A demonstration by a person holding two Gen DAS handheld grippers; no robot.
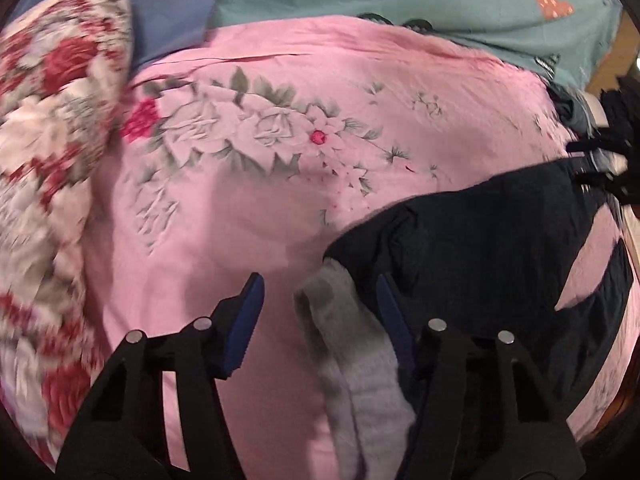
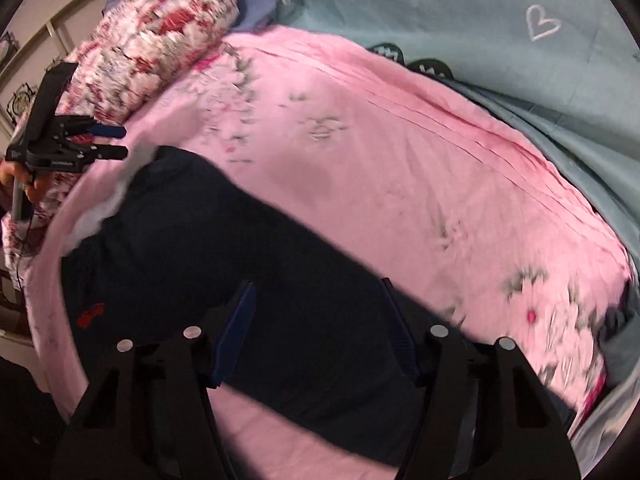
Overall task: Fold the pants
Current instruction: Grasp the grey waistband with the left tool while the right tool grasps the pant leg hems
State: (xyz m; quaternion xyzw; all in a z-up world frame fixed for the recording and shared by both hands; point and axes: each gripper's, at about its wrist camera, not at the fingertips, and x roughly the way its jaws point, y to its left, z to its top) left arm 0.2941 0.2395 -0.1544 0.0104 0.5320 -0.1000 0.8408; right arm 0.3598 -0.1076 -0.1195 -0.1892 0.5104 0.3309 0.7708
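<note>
Dark navy pants (image 2: 224, 248) lie spread on a pink floral bedsheet (image 2: 400, 160), with the pale grey inner lining of the waistband turned out (image 1: 352, 360). In the left wrist view the pants (image 1: 480, 248) lie at the right. My left gripper (image 1: 320, 292) is open, its jaws apart over the grey waistband lining. It also shows in the right wrist view (image 2: 116, 142) at the pants' far left end. My right gripper (image 2: 318, 300) is open above the pants' leg end, holding nothing.
A red and white floral quilt (image 1: 52, 140) is bundled at the left of the bed. A teal blanket with hearts (image 2: 480, 12) lies along the far side. A blue pillow (image 1: 168, 8) sits behind the quilt. Dark clothes (image 2: 620, 332) lie at the right edge.
</note>
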